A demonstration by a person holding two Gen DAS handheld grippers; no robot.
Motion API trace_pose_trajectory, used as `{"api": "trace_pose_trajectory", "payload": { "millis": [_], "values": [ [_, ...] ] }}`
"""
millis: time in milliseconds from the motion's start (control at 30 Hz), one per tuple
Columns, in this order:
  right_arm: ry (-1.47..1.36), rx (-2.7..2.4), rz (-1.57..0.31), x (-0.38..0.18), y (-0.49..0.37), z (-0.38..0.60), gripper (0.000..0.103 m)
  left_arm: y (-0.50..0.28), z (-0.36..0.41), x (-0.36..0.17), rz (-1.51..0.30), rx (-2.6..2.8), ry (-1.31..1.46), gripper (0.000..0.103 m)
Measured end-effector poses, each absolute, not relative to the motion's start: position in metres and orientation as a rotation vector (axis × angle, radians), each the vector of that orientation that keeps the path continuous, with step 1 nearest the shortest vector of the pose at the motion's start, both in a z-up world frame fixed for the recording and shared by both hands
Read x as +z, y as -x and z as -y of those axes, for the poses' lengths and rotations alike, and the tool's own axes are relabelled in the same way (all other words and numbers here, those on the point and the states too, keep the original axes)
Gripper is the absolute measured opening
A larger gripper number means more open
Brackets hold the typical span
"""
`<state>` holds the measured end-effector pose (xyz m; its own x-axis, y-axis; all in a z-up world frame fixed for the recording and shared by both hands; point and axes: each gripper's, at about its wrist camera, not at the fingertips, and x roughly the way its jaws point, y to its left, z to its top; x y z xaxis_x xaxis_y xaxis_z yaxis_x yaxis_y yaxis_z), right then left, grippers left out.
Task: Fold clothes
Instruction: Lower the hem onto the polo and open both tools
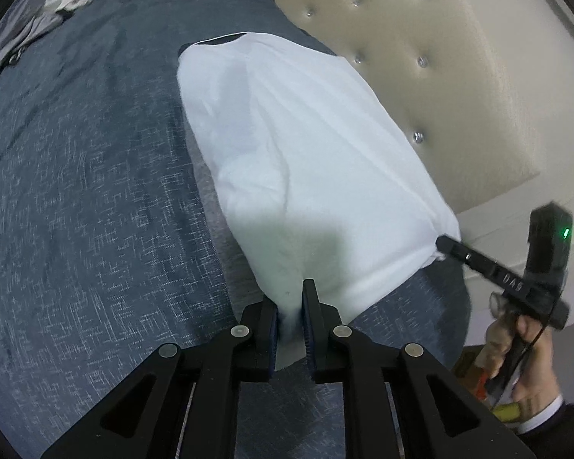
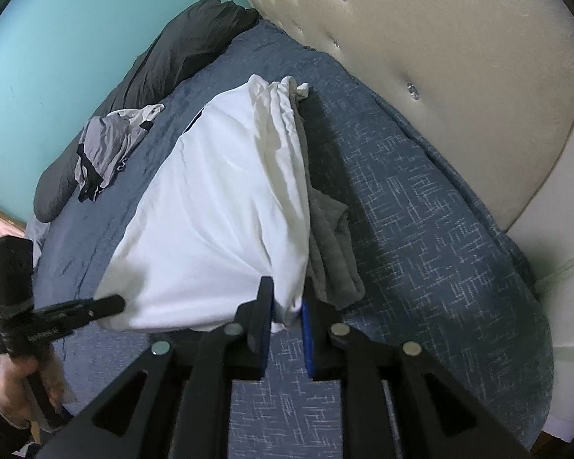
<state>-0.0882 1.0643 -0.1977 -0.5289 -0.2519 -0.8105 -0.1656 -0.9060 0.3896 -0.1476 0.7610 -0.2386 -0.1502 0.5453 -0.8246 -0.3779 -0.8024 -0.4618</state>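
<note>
At bottom centre, the left gripper (image 1: 291,306) and right gripper (image 2: 285,306) each pinch a corner of the white garment (image 1: 298,145), which stretches toward the upper frame.

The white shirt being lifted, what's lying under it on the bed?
Under the white cotton shirt a crumpled grey garment pokes out on the blue patterned bedspread. The shirt hides how far it extends.

A white garment (image 1: 287,145), lifted taut by 2 near corners, slopes down onto the blue bedspread (image 1: 88,191).
</note>
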Motion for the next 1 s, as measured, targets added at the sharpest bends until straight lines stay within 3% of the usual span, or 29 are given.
{"api": "trace_pose_trajectory", "payload": {
  "millis": [167, 533, 1000],
  "values": [
    [-1.525, -2.661, 0.662, -0.196, 0.08, -1.072, 0.025, 0.152, -0.75, -0.228, 0.212, 2.025, 1.497, 0.014],
    [-1.296, -2.746, 0.569, -0.159, 0.078, -1.054, 0.025, 0.159, -0.729, -0.21, 0.23, 2.082, 1.452, 0.013],
    [-1.427, -2.751, 0.469, -0.188, 0.099, -1.03, 0.025, 0.153, -0.77, -0.236, 0.072, 2.042, 1.442, 0.013]
  ]
}}
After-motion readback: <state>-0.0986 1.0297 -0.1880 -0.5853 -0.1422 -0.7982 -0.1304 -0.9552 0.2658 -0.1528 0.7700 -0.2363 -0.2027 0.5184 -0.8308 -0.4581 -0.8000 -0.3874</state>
